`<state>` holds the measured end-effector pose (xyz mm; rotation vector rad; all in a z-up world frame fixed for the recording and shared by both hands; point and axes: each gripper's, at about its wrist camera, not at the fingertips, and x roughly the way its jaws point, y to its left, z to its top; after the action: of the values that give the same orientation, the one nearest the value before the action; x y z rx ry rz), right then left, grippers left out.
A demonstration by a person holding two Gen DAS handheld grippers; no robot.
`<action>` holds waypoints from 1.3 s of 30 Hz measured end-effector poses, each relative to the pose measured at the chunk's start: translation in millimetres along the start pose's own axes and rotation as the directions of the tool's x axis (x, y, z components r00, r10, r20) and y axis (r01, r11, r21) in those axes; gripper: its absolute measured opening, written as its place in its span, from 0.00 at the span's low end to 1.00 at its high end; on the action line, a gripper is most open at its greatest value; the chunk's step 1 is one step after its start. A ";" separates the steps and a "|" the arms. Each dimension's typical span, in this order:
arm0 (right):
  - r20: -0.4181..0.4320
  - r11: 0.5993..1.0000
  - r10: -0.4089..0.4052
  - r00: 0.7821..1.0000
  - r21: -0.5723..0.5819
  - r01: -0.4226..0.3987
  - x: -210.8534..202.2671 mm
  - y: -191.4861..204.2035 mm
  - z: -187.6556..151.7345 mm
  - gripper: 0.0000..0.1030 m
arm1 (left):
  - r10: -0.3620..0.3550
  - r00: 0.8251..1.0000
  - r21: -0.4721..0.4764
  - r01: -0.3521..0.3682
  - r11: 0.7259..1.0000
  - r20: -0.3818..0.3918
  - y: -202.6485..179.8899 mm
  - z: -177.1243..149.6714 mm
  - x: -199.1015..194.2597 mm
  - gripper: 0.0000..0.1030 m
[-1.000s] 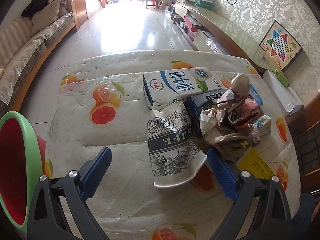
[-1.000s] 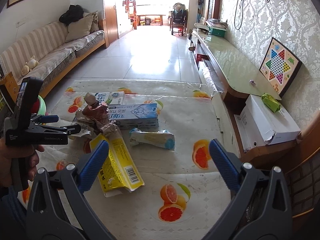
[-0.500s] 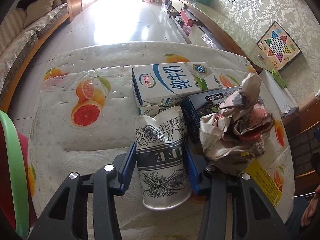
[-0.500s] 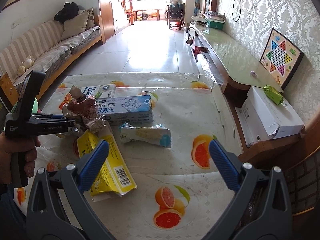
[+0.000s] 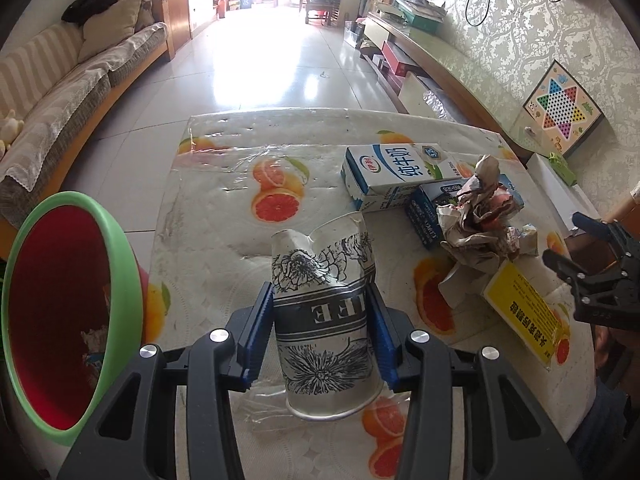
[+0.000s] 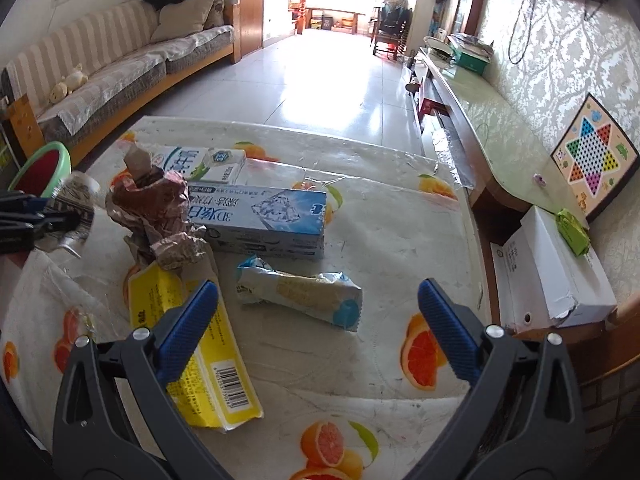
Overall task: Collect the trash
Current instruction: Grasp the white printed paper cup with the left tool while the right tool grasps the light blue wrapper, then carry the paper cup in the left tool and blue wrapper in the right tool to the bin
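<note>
My left gripper (image 5: 322, 320) is shut on a crushed paper cup (image 5: 324, 316) with a black flower print and holds it above the table. A green bin with a red inside (image 5: 68, 304) stands at the left, just beside the gripper. My right gripper (image 6: 318, 316) is open and empty above a blue and white snack wrapper (image 6: 298, 294). A yellow packet (image 6: 200, 344) lies under its left finger. Crumpled brown paper (image 6: 160, 216), a blue toothpaste box (image 6: 260, 216) and a milk carton (image 6: 200, 162) lie further back.
The table (image 6: 360, 240) has a white cloth with orange prints under clear plastic. A white box (image 6: 552, 276) and a low cabinet stand off the table's right edge. A sofa (image 5: 60, 92) runs along the left wall. The bin also shows in the right wrist view (image 6: 40, 168).
My left gripper closed on the paper cup and lifted it toward the left, bringing the bin closer. My right gripper moved forward and lower over the snack wrapper, still open.
</note>
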<state>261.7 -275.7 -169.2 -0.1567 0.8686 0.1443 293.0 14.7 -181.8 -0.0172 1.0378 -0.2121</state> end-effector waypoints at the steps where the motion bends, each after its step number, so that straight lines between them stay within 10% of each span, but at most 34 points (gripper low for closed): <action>1: -0.019 0.999 0.005 1.000 -0.032 -0.005 7.8 1.7 -0.4 0.96 | -0.006 1.000 -0.006 0.006 1.000 0.001 1.9 -2.3 -3.0 0.41; 15: -0.165 0.970 0.186 0.969 -0.123 -0.207 63.7 4.1 6.7 0.81 | -0.072 0.997 -0.037 0.073 0.997 0.027 0.8 -10.8 -18.4 0.41; 23: -0.185 0.961 0.260 0.948 -0.048 -0.273 66.8 -8.0 4.8 0.28 | -0.078 0.996 -0.030 0.079 0.996 0.044 -1.2 -8.1 -23.7 0.42; 39: -0.058 0.982 0.188 0.980 0.026 -0.187 -9.3 -0.2 18.3 0.22 | -0.061 0.994 -0.016 0.062 0.998 0.093 -1.1 -12.7 -59.0 0.42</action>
<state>269.5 -272.8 -150.4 -0.0601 0.9442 0.3085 253.0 25.5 -137.8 -0.0757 0.9475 -0.2551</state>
